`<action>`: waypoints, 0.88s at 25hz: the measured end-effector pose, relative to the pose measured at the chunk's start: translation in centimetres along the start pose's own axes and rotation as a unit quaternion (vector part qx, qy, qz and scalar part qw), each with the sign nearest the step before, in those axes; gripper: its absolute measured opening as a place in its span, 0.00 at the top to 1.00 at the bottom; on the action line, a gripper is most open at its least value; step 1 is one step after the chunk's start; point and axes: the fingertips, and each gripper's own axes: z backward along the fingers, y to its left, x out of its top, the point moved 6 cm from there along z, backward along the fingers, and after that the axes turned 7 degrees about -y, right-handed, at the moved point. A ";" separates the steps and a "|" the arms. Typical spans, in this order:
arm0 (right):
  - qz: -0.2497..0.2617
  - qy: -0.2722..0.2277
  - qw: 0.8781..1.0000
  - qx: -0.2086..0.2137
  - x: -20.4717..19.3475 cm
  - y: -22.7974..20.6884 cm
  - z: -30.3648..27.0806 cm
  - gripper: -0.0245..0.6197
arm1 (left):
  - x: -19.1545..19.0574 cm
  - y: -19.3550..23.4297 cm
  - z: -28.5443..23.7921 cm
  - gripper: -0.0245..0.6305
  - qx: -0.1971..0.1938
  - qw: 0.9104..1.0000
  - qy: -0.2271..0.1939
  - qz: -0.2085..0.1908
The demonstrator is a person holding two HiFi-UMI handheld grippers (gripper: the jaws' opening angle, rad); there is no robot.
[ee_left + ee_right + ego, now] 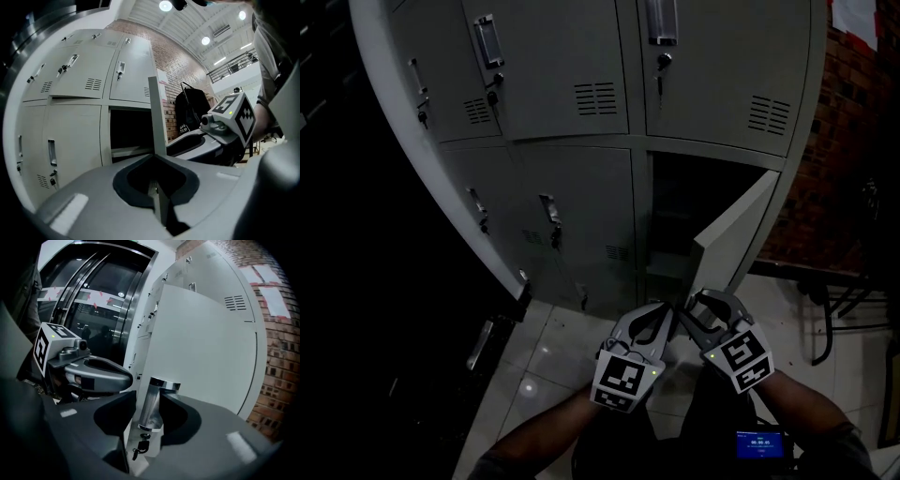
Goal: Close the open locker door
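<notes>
The open locker door (pixel 736 239) juts out at 3 o'clock in the head view. The left gripper (pixel 159 197) pinches its free edge and the right gripper (pixel 147 423) clamps its handle (pixel 153 397), likely to swing it shut.

**Brick, tile and steel around me**

A brick wall (pixel 853 141) runs along my right, with white sheets (pixel 268 273) stuck high on it. Pale floor tiles (pixel 546 356) lie beneath me. A black metal frame (pixel 825 309) stands near that wall. Round ceiling lamps (pixel 165 5) glow overhead. On my left are dark steel-framed doors (pixel 79 319), crossed by red-and-white tape (pixel 101 299).
</notes>
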 end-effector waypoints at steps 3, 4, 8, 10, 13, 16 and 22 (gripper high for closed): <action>0.004 -0.001 1.000 -0.002 0.2 -0.1 -1.6 0.70 | -0.4 1.0 0.0 0.96 0.012 1.000 0.001 0.003; 0.008 0.000 1.000 -0.002 0.3 -0.2 -2.1 0.72 | -0.6 1.3 0.0 0.96 0.015 1.000 0.002 0.004; 0.016 0.000 1.000 -0.006 0.5 -0.4 -4.0 0.74 | -1.1 2.4 -0.3 0.96 0.028 1.000 0.003 0.011; 0.017 0.000 1.000 -0.006 0.5 -0.7 -4.9 0.74 | -1.3 3.0 -0.5 0.96 0.033 0.999 0.003 0.014; 0.021 -0.001 1.000 -0.006 0.5 -1.1 -6.2 0.75 | -1.5 4.0 -1.0 0.96 0.041 0.999 0.002 0.019; 0.024 -0.003 1.000 -0.008 0.6 -1.5 -7.3 0.75 | -2.0 5.0 -1.6 0.96 0.051 0.998 0.001 0.025; 0.031 -0.003 0.999 -0.017 0.5 -2.6 -9.6 0.77 | -2.7 7.2 -2.4 0.96 0.070 0.997 0.001 0.035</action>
